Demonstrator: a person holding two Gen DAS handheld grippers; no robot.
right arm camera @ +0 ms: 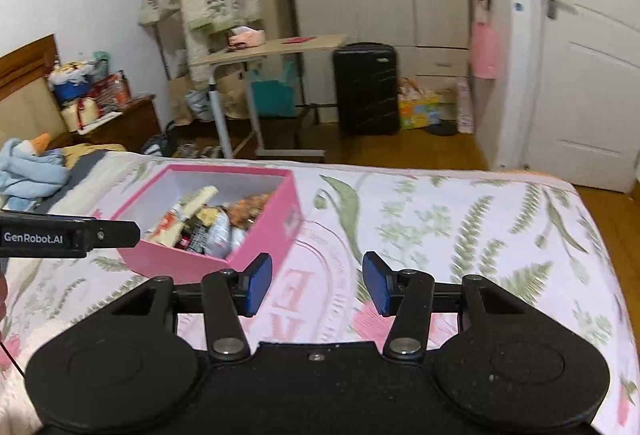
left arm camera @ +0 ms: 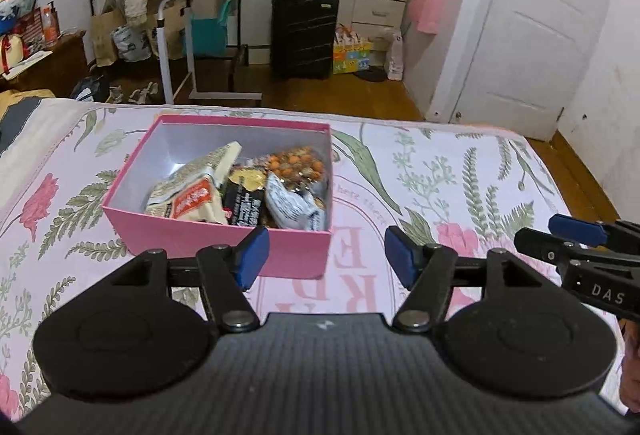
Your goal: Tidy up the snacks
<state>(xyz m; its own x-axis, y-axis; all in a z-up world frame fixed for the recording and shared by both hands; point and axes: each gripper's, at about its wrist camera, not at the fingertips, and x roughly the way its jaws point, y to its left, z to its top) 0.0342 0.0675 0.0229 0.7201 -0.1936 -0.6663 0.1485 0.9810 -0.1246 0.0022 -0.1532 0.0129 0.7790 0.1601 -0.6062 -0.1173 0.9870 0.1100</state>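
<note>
Two grippers hang over a flowered bedspread, and both are empty. We take the pink box as our landmark. It sits on the bedspread with no lid, and the snack packets are piled inside it, filling the half of the floor nearer to us and leaning toward its right wall. We see a pale packet with a red label, a dark one, a silvery one and a clear bag of orange pieces. We see no loose packets on the bedspread around the box.

Our left gripper has its blue pads standing apart with nothing between them. The near right corner of the box lies just ahead of it; its left pad overlaps the box's near wall in the view, while its right pad sits over bare bedspread to the right of the box.

Our right gripper also has its pads apart and empty. From it, the box lies ahead and to the left, its near corner just past the left pad. This gripper is farther to the right of the box than the left one.

We judge the left gripper the nearer to the packets: they lie forward, slightly left and below its pads. The box's long side runs left to right across our view. We judge the tidying largely done, unless the box needs a lid, which we cannot see.
</note>
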